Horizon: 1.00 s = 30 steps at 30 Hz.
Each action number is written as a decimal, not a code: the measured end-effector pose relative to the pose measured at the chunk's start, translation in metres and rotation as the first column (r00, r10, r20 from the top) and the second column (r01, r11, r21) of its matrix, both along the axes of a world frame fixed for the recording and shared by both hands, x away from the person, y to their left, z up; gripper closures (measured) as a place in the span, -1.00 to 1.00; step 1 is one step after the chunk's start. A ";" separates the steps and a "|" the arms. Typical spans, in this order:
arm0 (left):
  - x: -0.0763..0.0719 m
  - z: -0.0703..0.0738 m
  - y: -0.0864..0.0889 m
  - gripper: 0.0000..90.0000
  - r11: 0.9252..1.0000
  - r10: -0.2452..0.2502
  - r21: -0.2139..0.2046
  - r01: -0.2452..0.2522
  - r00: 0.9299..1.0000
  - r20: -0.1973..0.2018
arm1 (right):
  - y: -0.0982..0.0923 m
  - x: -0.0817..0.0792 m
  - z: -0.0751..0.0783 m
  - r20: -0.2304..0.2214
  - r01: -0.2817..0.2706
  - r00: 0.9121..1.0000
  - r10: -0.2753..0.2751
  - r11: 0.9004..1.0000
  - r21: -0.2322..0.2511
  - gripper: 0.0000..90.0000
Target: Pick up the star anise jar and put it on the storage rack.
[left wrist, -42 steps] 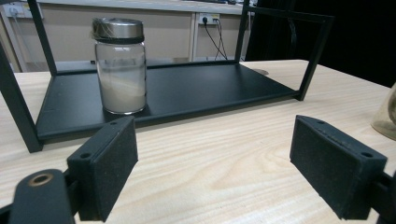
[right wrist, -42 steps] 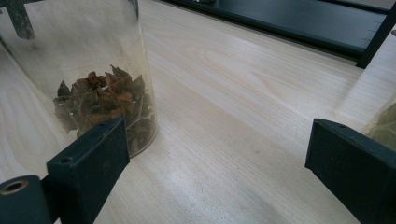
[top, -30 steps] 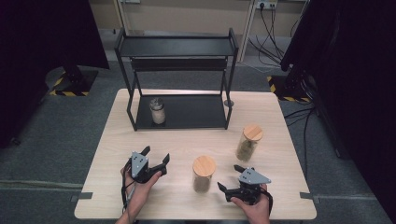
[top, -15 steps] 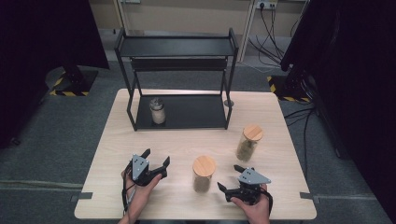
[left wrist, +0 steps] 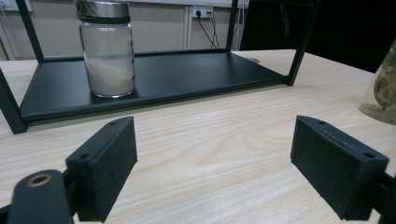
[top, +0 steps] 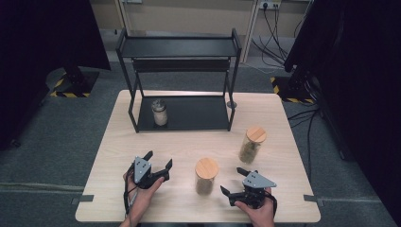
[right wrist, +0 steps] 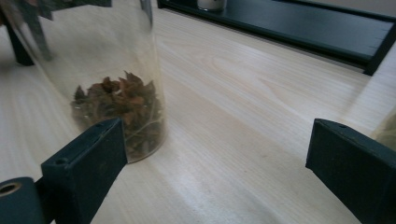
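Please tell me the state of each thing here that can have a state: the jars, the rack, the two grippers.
Metal-lidded glass jar: upright, lidded, on lower rack shelf.
Near wooden-lidded glass jar: upright, lidded, dried leaves inside.
Far wooden-lidded glass jar: upright, lidded.
Black metal rack: top shelf bare.
Left gripper: jaws open, empty.
Right gripper: jaws open, just widened, empty.

Glass jar (top: 206,176) w/ wood lid; matt black metal rack (top: 177,47); wood-grain table (top: 118,151).

Metal-lidded jar (left wrist: 107,51) on black shelf (left wrist: 187,74)
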<state>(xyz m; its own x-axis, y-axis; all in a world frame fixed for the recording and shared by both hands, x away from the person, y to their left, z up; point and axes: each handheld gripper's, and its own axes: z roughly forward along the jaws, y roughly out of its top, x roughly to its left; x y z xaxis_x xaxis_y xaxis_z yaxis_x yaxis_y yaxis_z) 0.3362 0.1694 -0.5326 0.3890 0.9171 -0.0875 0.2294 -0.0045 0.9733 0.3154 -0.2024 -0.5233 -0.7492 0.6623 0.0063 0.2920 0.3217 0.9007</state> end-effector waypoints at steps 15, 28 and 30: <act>0.000 0.000 0.000 -0.69 1.000 0.008 0.004 -0.008 1.000 -0.006 | 0.012 -0.014 0.011 0.049 -0.166 0.985 0.164 0.985 0.042 -0.88; 0.000 0.000 -0.001 -0.69 1.000 0.005 0.010 -0.005 1.000 -0.001 | 0.030 -0.004 0.033 0.080 -0.223 0.974 0.214 0.967 0.126 -0.84; 0.000 0.000 -0.001 -0.69 1.000 0.005 0.011 -0.005 1.000 -0.002 | 0.033 -0.003 0.034 0.079 -0.236 0.971 0.227 0.962 0.135 -0.81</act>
<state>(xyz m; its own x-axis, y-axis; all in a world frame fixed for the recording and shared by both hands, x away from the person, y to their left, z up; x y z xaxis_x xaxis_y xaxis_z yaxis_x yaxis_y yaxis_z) 0.3362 0.1682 -0.5324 0.3844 0.9199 -0.0778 0.2313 -0.0144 0.9728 0.3127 -0.1691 -0.4891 -0.8839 0.4664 0.0359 0.1662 0.2414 0.9561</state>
